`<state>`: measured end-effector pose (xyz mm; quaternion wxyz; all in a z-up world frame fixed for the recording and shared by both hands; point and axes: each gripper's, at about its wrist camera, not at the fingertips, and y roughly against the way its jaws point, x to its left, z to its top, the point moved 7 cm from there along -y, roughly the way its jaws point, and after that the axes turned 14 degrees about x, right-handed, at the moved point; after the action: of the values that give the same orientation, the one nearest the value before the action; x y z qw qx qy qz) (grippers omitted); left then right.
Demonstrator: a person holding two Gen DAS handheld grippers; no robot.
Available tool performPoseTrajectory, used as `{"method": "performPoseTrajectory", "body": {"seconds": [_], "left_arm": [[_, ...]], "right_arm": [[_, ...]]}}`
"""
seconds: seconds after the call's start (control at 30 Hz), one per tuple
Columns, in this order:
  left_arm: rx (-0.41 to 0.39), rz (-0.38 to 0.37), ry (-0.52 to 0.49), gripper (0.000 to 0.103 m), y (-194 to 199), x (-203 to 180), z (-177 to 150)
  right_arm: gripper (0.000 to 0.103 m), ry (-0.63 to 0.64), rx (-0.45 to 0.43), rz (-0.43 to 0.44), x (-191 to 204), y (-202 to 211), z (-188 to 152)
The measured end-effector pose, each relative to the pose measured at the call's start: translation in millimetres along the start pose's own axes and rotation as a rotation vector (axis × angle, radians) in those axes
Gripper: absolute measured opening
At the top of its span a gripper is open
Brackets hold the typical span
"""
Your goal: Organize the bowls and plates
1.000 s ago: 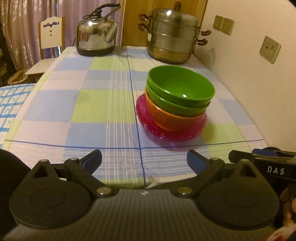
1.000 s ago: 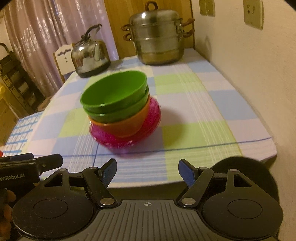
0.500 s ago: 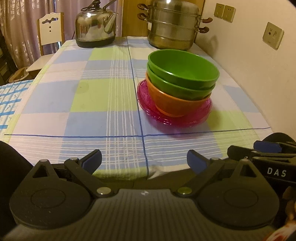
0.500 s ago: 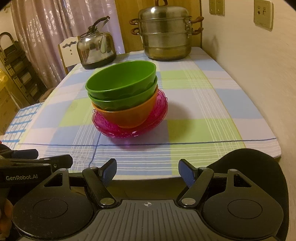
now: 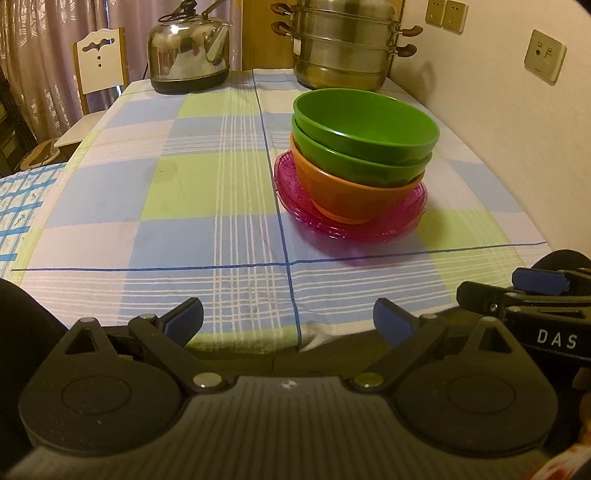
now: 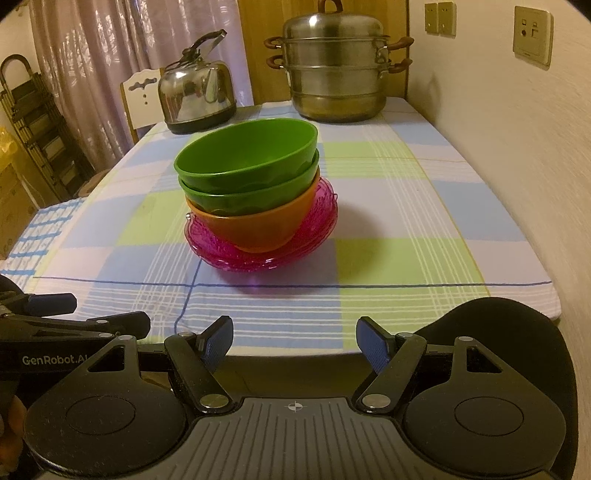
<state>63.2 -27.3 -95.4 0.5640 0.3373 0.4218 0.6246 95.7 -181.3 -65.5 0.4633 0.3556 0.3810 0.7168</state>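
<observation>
Pulled back and tilted up a bit since a second ago, both cameras, so more of the room visible now; stack itself unmoved. Two green bowls [image 5: 364,125] [image 6: 245,158] nested inside an orange bowl [image 5: 351,194] [image 6: 255,229], all sitting on a small pile of pink plates [image 5: 391,221] [image 6: 317,221]. Whole stack upright on the checked tablecloth [image 5: 177,192] [image 6: 399,206] covering the counter, toward the wall side, a bit in from the near edge.

Left gripper [image 5: 288,321] hanging off the near edge of the counter, fingers [image 5: 183,319] spread wide, holding nothing, well short of the stack. Same deal with the right gripper [image 6: 293,339]: blue-padded fingers [image 6: 218,339] wide apart, empty, pointed at the stack from just off the edge. Each gripper poking into the corner of the other's view too.

Further back: steel kettle [image 5: 188,48] [image 6: 197,98] on the far left of the counter, tiered steamer pot [image 5: 343,44] [image 6: 336,70] on the far right by the wall. White chair [image 5: 99,59] [image 6: 142,99] behind the kettle, curtain [image 5: 37,55] [image 6: 92,55] past that, wall sockets [image 5: 545,55] [image 6: 532,35] on the right.
</observation>
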Motion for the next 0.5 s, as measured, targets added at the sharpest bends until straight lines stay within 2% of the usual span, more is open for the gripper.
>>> {"method": "performPoseTrajectory", "body": {"seconds": [0.5], "left_arm": [[-0.02,0.007,0.008,0.098,3.2,1.4,0.6]], "right_arm": [[0.073,0.003,-0.001,-0.005,1.8,-0.8,0.8]]}}
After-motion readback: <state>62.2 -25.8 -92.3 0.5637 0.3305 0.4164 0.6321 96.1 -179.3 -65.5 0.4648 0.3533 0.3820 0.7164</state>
